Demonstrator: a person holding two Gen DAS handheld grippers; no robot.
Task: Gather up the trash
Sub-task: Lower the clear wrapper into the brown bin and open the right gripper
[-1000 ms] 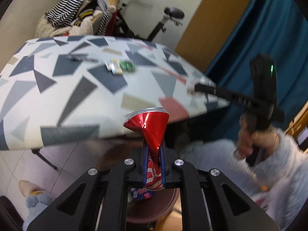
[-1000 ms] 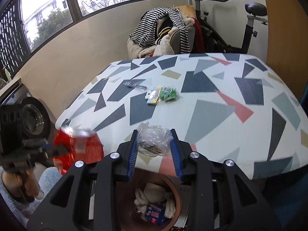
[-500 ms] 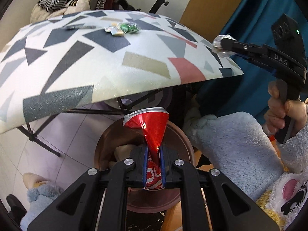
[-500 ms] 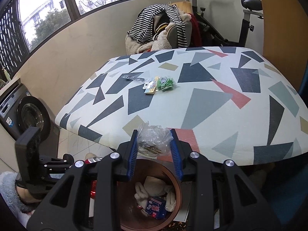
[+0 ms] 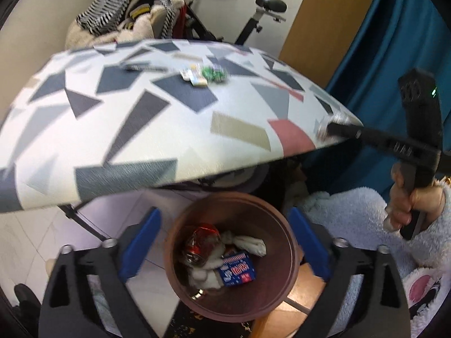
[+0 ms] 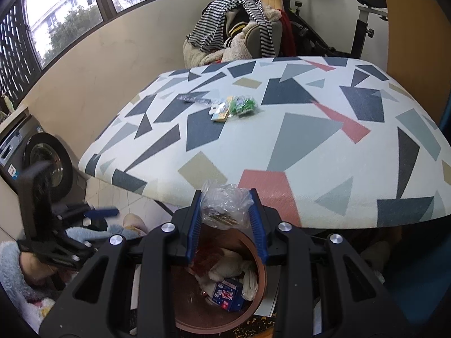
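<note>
My left gripper [image 5: 224, 239] is open and empty above the brown trash bin [image 5: 284, 295] on the floor. The crushed red can [image 5: 201, 243] lies inside the bin beside a blue carton [image 5: 236, 270] and white tissue. My right gripper [image 6: 227, 219] is shut on a crumpled clear plastic bag [image 6: 225, 204], held over the bin [image 6: 260, 290] at the table's near edge. Green and yellow wrappers [image 6: 232, 107] and a dark wrapper [image 6: 194, 99] lie on the patterned table [image 6: 296, 140]. The wrappers also show in the left wrist view [image 5: 204, 73].
The table [image 5: 141, 129] overhangs the bin. A chair piled with clothes [image 6: 236, 39] and an exercise bike [image 6: 363, 22] stand behind the table. A washing machine [image 6: 36, 163] is at the left. A blue curtain [image 5: 394, 42] hangs at the right.
My left gripper opened and the red can dropped into the bin. The right gripper still holds the plastic bag in about the same place above the bin.
</note>
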